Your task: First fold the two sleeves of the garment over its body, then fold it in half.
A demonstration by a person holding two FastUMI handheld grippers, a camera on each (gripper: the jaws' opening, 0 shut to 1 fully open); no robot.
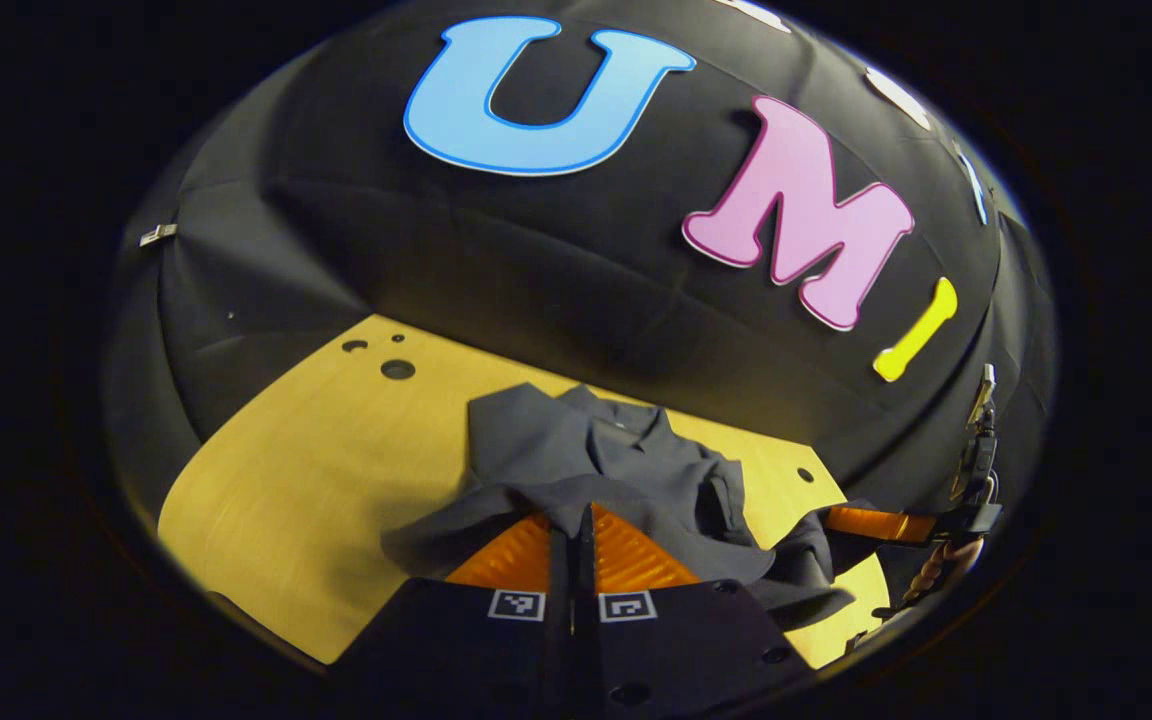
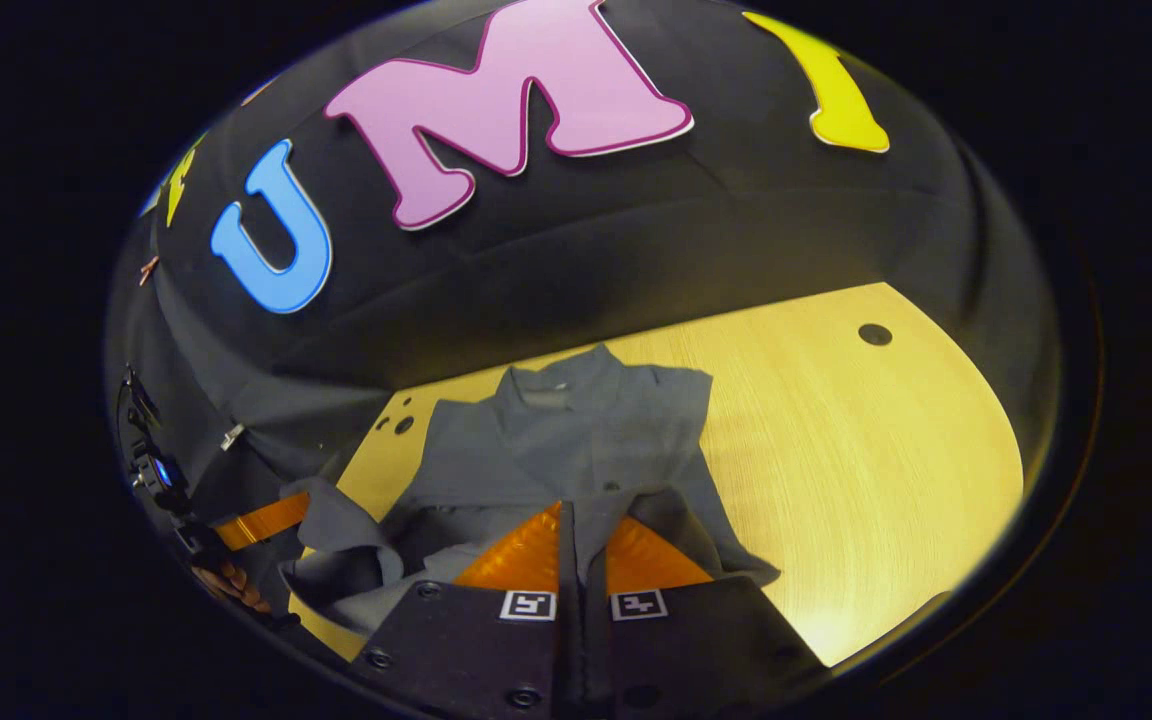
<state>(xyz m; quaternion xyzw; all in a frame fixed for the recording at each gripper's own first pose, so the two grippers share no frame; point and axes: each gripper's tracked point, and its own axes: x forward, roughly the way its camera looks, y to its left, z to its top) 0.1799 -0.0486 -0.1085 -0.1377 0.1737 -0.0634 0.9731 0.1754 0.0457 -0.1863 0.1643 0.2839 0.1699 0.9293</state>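
The grey garment [image 1: 596,470] lay on the wooden surface [image 1: 306,480]. Both the left claw [image 1: 573,530] and right claw [image 2: 581,540] pinched its hem, fingers together. The right gripper view revealed the collar [image 2: 546,385] flat.

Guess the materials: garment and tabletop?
Garment: thin woven cloth by the look, dark grey, matte; it drapes and wrinkles softly where the left gripper and right gripper pinch it. Tabletop: pale wood or wood-look laminate, fine straight grain, faint sheen; cannot tell which.
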